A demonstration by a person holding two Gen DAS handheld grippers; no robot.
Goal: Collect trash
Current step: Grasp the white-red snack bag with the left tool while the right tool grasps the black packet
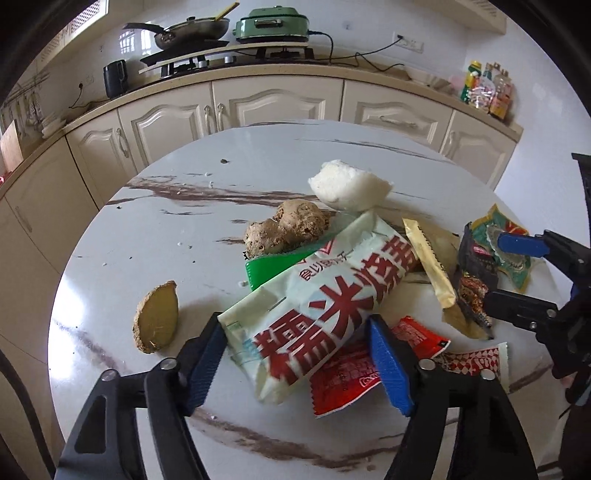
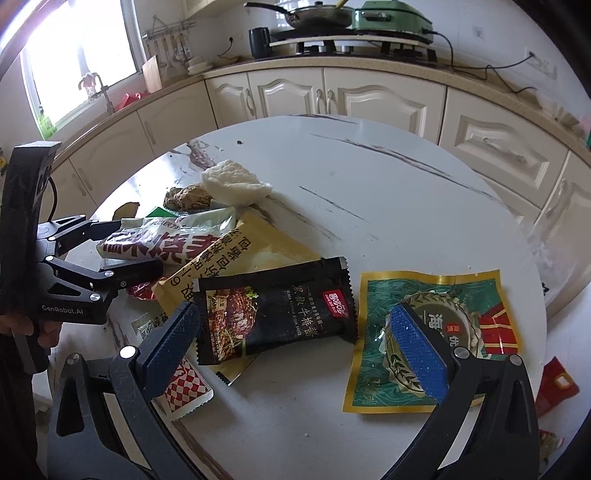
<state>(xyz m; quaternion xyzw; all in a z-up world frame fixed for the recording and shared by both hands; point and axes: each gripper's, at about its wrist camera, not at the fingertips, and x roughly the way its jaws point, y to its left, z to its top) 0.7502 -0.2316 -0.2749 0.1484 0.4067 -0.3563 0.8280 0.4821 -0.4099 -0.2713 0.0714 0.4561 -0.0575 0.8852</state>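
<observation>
A pile of wrappers lies on the round marble table (image 1: 184, 229). My left gripper (image 1: 295, 354) is open, its fingers on either side of a white packet with red characters (image 1: 317, 306), which also shows in the right wrist view (image 2: 162, 243). A red sachet (image 1: 354, 373) lies under the packet. My right gripper (image 2: 299, 332) is open, astride a black sauce packet (image 2: 277, 314), with one finger over a green and gold wrapper (image 2: 436, 332). A yellow wrapper (image 2: 255, 254) lies beneath the black one.
Ginger root (image 1: 288, 225), a cut ginger slice (image 1: 157, 317) and a white rice cake (image 1: 347, 184) lie on the table. A red-checked sachet (image 2: 184, 391) lies by my right gripper. Kitchen cabinets (image 1: 277, 103) and a stove with a pan (image 1: 192, 31) stand behind.
</observation>
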